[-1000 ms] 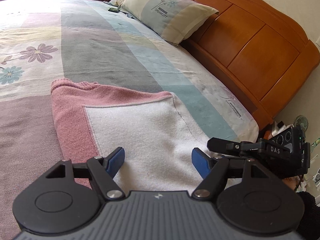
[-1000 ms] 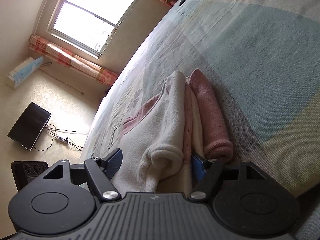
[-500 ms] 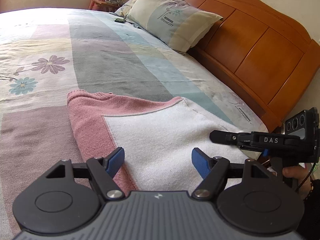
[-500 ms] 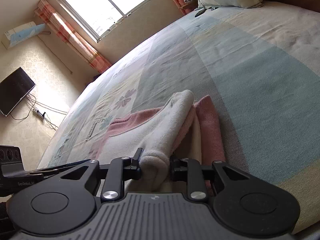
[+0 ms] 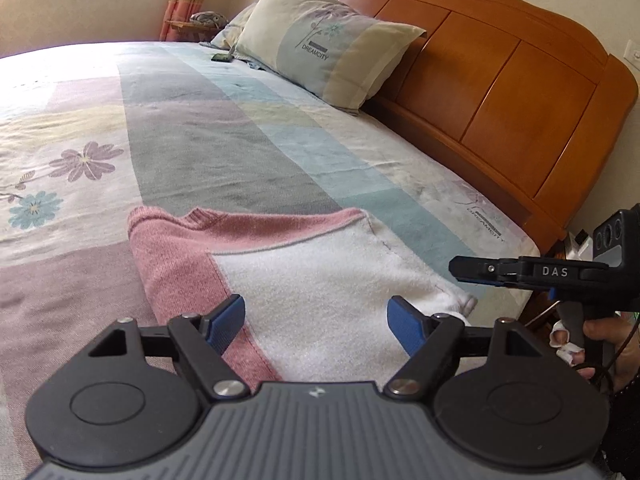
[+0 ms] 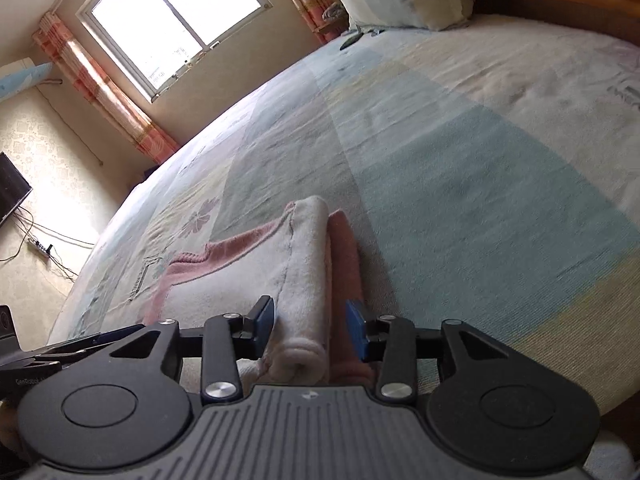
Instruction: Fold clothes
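1. Progress: the sweater [image 5: 304, 280] lies on the bed [image 5: 224, 152], near its edge, already folded in on itself, with the white panel on top and pink showing along the left and far edges. I judge the fold partly done; a further fold, or squaring up the side, looks left.

2. Right side: a white rolled edge [image 6: 308, 280] and a pink layer beside it stack up at the sweater's right edge (in the left view the white corner sits at about 4 o'clock from the panel's middle).

3. Right gripper [image 6: 310, 326]: its jaws are opening, the rolled edge between them, pads not pressing on it as far as I can tell.

4. Left gripper [image 5: 316, 322]: jaws apart and opening a little, over the near part of the white panel, holding nothing.

5. Against half a second ago: the right gripper then pinched the white roll; now it has let go. A second ago it stood wide around the same edge.

6. The left gripper was open in the earlier frames too, and the sweater's outline has not visibly changed.
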`<state>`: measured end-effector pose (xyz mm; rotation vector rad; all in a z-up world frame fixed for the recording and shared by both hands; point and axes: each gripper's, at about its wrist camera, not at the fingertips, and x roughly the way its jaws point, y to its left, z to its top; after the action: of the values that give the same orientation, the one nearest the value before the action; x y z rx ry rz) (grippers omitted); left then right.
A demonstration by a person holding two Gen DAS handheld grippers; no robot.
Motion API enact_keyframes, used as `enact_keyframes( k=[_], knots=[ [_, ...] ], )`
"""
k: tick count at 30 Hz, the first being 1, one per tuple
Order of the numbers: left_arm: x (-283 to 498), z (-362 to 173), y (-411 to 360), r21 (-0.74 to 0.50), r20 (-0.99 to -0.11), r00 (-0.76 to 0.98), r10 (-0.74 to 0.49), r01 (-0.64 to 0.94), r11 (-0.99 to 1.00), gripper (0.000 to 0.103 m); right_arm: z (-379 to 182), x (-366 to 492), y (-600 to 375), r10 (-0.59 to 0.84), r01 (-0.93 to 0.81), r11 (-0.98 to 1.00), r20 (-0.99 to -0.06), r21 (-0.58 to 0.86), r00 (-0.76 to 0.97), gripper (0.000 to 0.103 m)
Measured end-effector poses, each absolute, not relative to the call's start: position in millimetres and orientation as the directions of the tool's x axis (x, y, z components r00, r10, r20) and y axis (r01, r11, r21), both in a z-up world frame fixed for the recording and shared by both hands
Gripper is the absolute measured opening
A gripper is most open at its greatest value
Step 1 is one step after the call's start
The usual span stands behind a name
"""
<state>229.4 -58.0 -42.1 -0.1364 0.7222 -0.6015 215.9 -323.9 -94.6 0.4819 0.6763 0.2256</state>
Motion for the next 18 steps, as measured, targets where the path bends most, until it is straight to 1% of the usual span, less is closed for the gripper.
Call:
enact_keyframes(
  k=[1, 3, 5, 6, 8, 9, 11, 12, 13, 15, 17, 18],
  knots=[
    [233.5, -41.2, -58.0, -0.324, -0.573, 0.595, -0.563, 0.467, 0.823, 0.078, -83.8, 213.2, -319.8, 0.341, -0.079, 0.886, -0.526, 0.457, 0.779, 0.051],
    [243.2, -41.0, -59.1, -0.340, -0.561, 0.602, -0.568, 0.459, 0.821, 0.078, -68.5, 213.3, -306.9, 0.371, -0.166, 0.896, -0.489, 0.412, 0.790, 0.057],
    [255.0, -47.2, -61.1, -0.377, -0.556, 0.588, -0.588, 0.452, 0.809, 0.078, -64.3, 221.0, -287.9, 0.433, -0.263, 0.887, -0.483, 0.381, 0.761, 0.062],
    [263.9, -55.5, -62.5, -0.400, -0.572, 0.565, -0.594, 0.440, 0.804, 0.078, -65.8, 225.0, -278.2, 0.447, -0.294, 0.886, -0.495, 0.358, 0.745, 0.064],
    [278.9, -73.5, -66.0, -0.412, -0.625, 0.533, -0.571, 0.396, 0.820, 0.077, -80.6, 233.2, -258.3, 0.420, -0.304, 0.907, -0.563, 0.292, 0.712, 0.064],
    [282.3, -80.2, -66.8, -0.407, -0.627, 0.532, -0.570, 0.400, 0.821, 0.077, -88.8, 235.6, -251.8, 0.402, -0.305, 0.916, -0.590, 0.261, 0.700, 0.064],
    [285.7, -81.0, -72.2, -0.379, -0.637, 0.533, -0.557, 0.412, 0.828, 0.078, -104.3, 232.9, -251.5, 0.365, -0.297, 0.931, -0.613, 0.214, 0.701, 0.054],
    [285.9, -77.7, -75.6, -0.360, -0.649, 0.532, -0.544, 0.415, 0.836, 0.078, -105.2, 227.7, -253.8, 0.360, -0.302, 0.932, -0.607, 0.199, 0.708, 0.048],
    [285.6, -73.9, -79.1, -0.339, -0.661, 0.532, -0.530, 0.418, 0.843, 0.078, -104.3, 223.9, -255.2, 0.353, -0.307, 0.934, -0.605, 0.183, 0.713, 0.047],
    [278.8, -65.1, -81.3, -0.304, -0.668, 0.545, -0.507, 0.422, 0.854, 0.078, -95.8, 220.6, -254.5, 0.330, -0.308, 0.940, -0.614, 0.145, 0.717, 0.047],
    [269.7, -58.2, -80.1, -0.282, -0.672, 0.556, -0.490, 0.420, 0.863, 0.078, -83.9, 214.9, -251.2, 0.295, -0.299, 0.949, -0.615, 0.100, 0.731, 0.051],
    [263.7, -55.5, -78.9, -0.269, -0.678, 0.561, -0.475, 0.412, 0.871, 0.079, -78.7, 211.5, -249.4, 0.311, -0.314, 0.944, -0.606, 0.105, 0.732, 0.055]
  ],
)
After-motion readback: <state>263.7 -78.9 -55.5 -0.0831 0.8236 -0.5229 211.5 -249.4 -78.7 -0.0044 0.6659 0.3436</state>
